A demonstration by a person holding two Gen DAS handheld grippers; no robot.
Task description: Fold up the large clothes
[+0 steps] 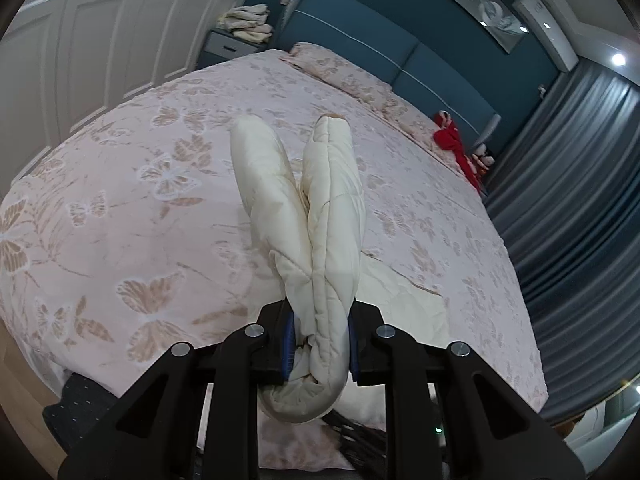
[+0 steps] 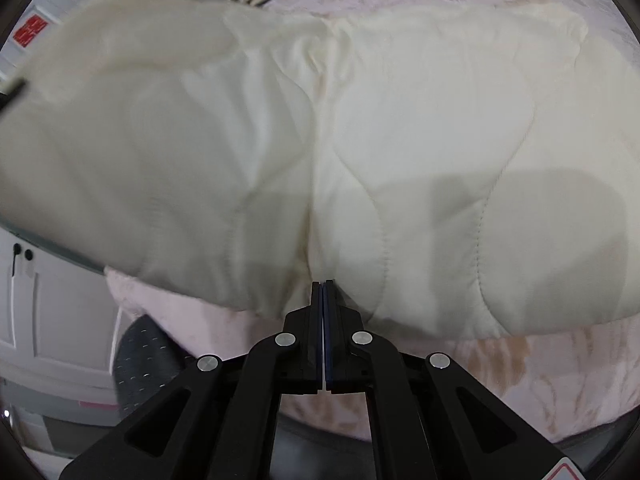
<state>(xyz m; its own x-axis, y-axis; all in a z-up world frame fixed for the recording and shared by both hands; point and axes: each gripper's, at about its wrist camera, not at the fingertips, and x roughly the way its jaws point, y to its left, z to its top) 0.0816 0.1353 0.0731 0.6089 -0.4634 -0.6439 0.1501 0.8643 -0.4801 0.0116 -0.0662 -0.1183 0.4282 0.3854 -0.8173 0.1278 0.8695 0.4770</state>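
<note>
While left gripper (image 1: 320, 354) clamps the cream quilted jacket's (image 1: 320, 216) bunched sleeves and right gripper (image 2: 324, 292) pinches its hem, mid-fold; next: carry sleeves forward, lay flat on bed (image 1: 120, 184).

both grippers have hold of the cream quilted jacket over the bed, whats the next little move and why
Probably carry the left gripper forward and lower it. It clamps a thick bunched roll of the cream quilted jacket, two padded ends reaching out over the pink bedspread. The right gripper pins the near hem, so the fold can close.
</note>
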